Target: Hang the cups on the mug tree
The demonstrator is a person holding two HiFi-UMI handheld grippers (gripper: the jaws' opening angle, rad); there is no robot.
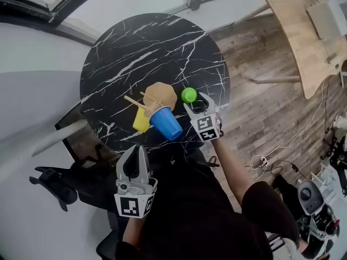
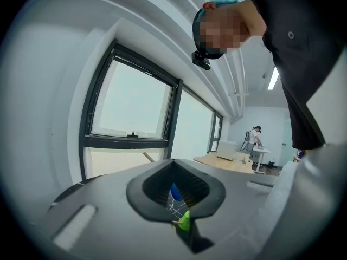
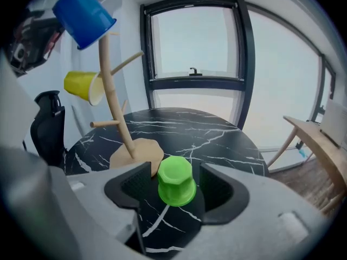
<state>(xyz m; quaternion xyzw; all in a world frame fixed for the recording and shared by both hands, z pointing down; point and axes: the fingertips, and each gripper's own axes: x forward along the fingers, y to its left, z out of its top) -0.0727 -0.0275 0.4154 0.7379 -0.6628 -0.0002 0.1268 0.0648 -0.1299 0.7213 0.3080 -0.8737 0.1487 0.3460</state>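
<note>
A wooden mug tree [image 1: 160,95] [image 3: 116,118] stands on the round black marble table [image 1: 135,42]. A blue cup [image 1: 165,122] [image 3: 84,16] hangs on its top peg. On a side peg there is a yellow cup [image 1: 141,121] [image 3: 84,86]. To the tree's right a green cup [image 1: 188,95] [image 3: 176,180] sits upside down on the table. My right gripper [image 1: 194,101] [image 3: 174,173] is open, one jaw on each side of the green cup, with gaps showing. My left gripper [image 1: 135,151] [image 2: 174,164] is held back over the table's near edge, shut and empty.
A light wooden table [image 1: 303,31] stands on the plank floor at the right, with cables [image 1: 271,158] below it. A black office chair [image 1: 54,183] is at the left. Windows run behind the table. A person [image 2: 255,137] works far off in the room.
</note>
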